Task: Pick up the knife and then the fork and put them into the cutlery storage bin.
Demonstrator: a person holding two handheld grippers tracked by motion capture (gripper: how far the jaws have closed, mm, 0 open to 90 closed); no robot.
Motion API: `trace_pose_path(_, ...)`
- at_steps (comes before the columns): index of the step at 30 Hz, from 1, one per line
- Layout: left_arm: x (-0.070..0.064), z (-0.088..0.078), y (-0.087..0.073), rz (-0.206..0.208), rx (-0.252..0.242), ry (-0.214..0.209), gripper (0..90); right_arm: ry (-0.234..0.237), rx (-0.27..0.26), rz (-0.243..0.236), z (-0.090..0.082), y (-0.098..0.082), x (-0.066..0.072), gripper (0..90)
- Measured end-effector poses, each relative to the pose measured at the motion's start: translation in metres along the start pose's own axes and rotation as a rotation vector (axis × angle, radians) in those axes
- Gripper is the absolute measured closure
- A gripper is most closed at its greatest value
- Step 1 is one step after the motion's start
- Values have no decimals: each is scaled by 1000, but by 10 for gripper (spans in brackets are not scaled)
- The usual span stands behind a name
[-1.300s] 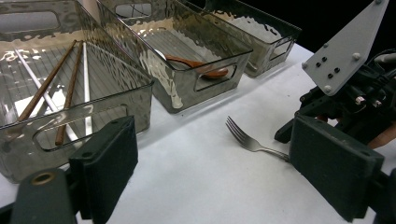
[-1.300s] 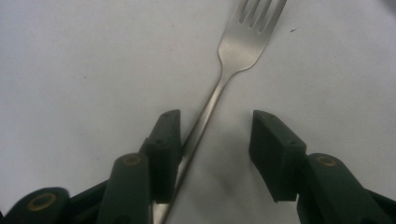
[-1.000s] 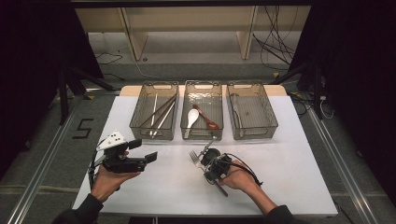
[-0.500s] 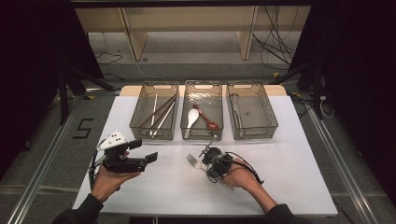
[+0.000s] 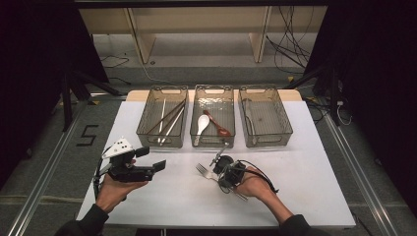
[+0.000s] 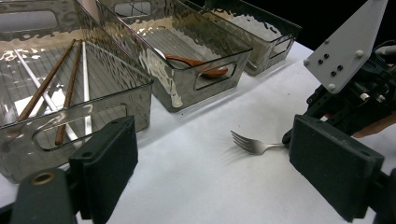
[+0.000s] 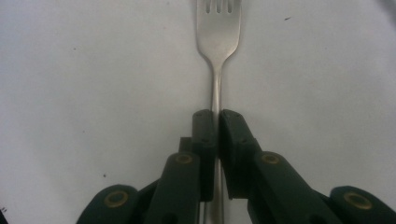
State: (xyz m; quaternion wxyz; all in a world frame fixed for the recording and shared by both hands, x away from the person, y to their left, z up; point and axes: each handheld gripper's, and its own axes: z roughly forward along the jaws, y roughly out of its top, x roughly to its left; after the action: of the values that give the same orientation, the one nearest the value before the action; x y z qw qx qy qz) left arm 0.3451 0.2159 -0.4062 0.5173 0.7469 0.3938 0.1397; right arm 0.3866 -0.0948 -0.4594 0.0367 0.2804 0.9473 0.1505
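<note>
One fork (image 7: 217, 42) lies flat on the table (image 5: 305, 162), tines pointing away from the right hand-held gripper (image 7: 217, 116) clenched on its handle.

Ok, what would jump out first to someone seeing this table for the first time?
Probably the metal fork lying on the white table, its handle pinched between the shut jaws of the right gripper. Behind it stand three smoky clear bins in a row: the left bin holds chopsticks, the middle bin a white spoon and a brown spoon. The left gripper is open at the near left.
</note>
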Motion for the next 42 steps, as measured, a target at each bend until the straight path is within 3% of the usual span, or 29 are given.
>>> trace_pose_path(19,1,0,0,1,3,0,150,5,-60,49,-13,-3,-9,855)
trace_pose_path(32,1,-1,0,2,1,1,150,3,-43,33,-13,-2,-7,855)
trace_pose_path(42,1,-1,0,1,3,1,150,-6,-84,53,-26,-3,-13,855)
